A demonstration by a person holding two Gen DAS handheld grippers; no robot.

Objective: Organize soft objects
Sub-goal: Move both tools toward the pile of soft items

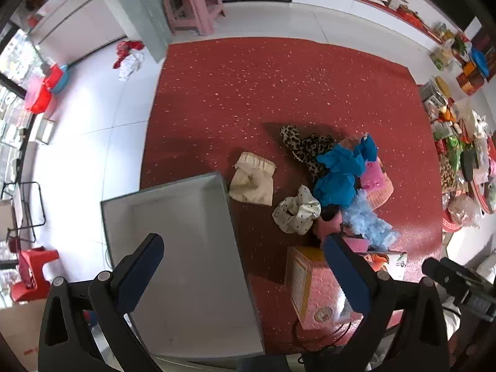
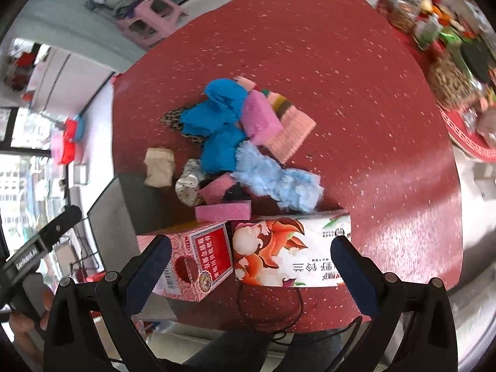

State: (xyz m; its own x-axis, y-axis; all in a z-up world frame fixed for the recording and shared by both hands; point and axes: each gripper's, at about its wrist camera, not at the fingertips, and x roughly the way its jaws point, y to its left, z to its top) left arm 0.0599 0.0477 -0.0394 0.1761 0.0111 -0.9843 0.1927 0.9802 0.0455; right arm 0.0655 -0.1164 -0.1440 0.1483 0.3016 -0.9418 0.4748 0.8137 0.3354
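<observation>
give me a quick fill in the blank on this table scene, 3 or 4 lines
1. The grey box by the left gripper holds ____ soft items so far.
2. The tablecloth is ____ with pale specks.
3. The white scrunchie has black ____.
4. Both the left gripper and the right gripper have their jaws ____.

Missing words: no; red; dots; open

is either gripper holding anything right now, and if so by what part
Nothing is held. The left gripper and the right gripper are both open, with no object between their fingers.

"GenRobot.AI" on black handle (image 2: 29,255), upside-down Chinese characters on carton (image 2: 291,248)
</observation>
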